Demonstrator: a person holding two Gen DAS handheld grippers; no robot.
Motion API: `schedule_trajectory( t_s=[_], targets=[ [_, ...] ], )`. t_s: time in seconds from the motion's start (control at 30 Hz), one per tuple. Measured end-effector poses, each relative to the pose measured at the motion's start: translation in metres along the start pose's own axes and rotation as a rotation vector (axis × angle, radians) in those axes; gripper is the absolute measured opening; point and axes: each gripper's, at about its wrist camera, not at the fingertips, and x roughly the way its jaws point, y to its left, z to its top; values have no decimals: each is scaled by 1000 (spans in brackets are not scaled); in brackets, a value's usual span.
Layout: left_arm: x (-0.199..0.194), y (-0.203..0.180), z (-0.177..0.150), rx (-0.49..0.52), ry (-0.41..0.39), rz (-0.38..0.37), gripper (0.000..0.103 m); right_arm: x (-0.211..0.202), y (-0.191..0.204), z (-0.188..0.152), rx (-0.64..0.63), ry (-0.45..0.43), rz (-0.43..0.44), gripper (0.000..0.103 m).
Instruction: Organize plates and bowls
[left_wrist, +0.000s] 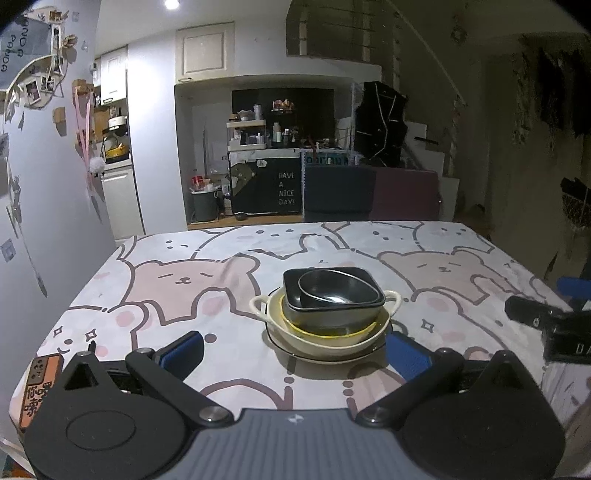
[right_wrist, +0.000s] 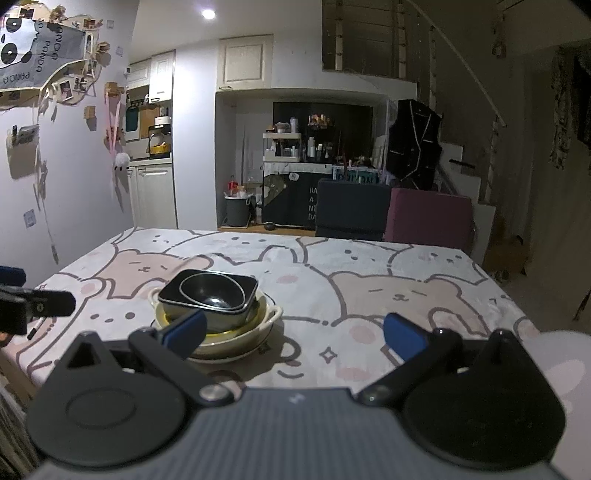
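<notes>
Centrally in the left wrist view, a stack of dishes is seen on the bench, which is covered by a cloth printed with bears. At the bottom of the stack a flat plate is seen, on it a cream two-handled dish, then a yellow-rimmed bowl, and above that a dark square bowl with a dark round bowl nested inside.

The left gripper is spread wide, with nothing held between its blue pads; its right pad is seen just beside the near right edge of the stack, though contact cannot be told. The other gripper is seen at the right edge of this frame.

In the right wrist view the same stack is placed left of centre. The right gripper is likewise opened wide and empty; its left pad overlaps the near side of the stack in the picture, and whether it touches cannot be told. Its right pad is seen over bare cloth, well apart from the dishes.
</notes>
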Motion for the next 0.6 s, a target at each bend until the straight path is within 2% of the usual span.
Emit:
schedule_trajectory(
  t_s=[0.6],
  targets=[
    [-1, 1, -5, 13, -1, 35, 103, 1, 2, -3, -6, 5, 7, 103]
  ],
)
